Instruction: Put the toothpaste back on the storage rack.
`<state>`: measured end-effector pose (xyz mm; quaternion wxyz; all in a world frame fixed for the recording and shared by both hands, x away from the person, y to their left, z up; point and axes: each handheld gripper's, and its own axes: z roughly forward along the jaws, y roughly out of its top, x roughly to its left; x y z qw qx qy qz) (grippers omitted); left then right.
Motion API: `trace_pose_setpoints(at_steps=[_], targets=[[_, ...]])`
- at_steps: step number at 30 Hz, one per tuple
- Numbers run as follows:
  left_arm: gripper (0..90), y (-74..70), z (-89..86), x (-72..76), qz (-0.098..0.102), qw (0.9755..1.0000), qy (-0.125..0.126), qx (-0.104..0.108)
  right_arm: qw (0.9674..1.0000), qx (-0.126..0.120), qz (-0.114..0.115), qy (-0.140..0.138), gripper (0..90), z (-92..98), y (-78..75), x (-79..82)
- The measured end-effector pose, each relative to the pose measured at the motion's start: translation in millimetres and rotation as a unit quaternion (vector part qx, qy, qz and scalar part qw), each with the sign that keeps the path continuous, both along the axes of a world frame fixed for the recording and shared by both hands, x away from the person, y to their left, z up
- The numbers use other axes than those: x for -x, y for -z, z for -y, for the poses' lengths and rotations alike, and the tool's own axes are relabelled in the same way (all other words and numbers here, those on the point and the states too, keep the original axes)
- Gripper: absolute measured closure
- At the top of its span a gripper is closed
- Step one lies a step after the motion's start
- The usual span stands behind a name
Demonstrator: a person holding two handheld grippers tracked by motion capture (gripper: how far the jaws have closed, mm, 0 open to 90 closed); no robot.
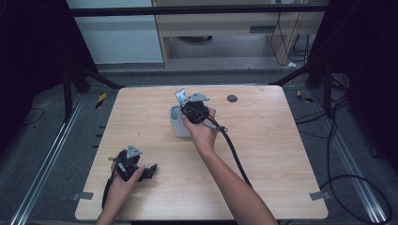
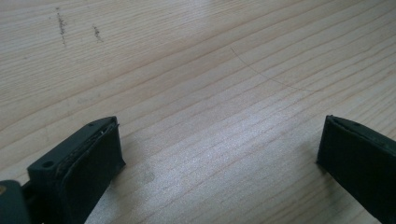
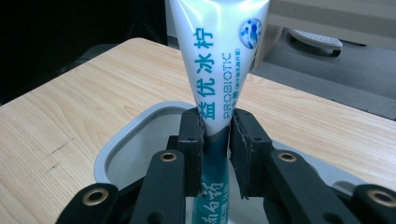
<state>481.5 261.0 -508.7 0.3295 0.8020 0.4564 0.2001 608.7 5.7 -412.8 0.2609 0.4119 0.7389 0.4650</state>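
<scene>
On a square tabletop (image 1: 263,159) of pale wood with fine straight grain stands one grey container (image 1: 178,123), rounded at its corners and open at the top, a little behind the middle. Near the back edge lies one small dark round disc (image 1: 232,98). A few short dark scuffs mark the wood in the left gripper view, along with a thin curved scratch. Around the table, dark grey floor (image 1: 44,117) runs on every side, with metal rails to left and right, two yellow-and-black tape marks, and loose black cables on the right. Behind it stand a white panel and a light wooden cabinet (image 1: 225,28), under a black frame bar.

Two grippers are in the person's hands. The right gripper (image 3: 216,140) hangs over the container, its pads pressed on one white and teal toothpaste tube (image 3: 219,60) (printed "PROBIOTIC" beside Chinese characters). That tube stands nearly upright, its wide white end up, its teal lower part reaching down between the jaws into the container's opening; whether it touches the bottom cannot be told. The jaws stand nearly together, with only the tube's narrow waist between them.

Well apart, near the front left corner, the left gripper (image 1: 136,168) lies low on the wood, jaws spread wide with bare table between them, holding nothing.
</scene>
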Motion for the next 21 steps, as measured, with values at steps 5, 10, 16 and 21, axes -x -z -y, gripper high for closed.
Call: trace_pose_setpoints(at_steps=[5,10,16,21], targets=[[0.0,0.0,0.0,0.0,0.000,1.0000,0.000,0.000,1.0000,0.001,0.002,-0.001,72.9,0.1,-1.5,1.0],[0.0,0.0,0.0,0.0,0.000,1.0000,0.000,0.000,1.0000,0.001,0.004,-0.002,71.6,0.3,-2.8,1.9],[0.0,0.0,0.0,0.0,0.000,1.0000,0.000,0.000,1.0000,0.002,0.003,-0.007,69.0,0.5,-5.8,4.9],[0.0,0.0,0.0,0.0,0.000,1.0000,0.000,0.000,1.0000,-0.002,0.005,-0.007,67.3,2.7,-10.3,6.9]])
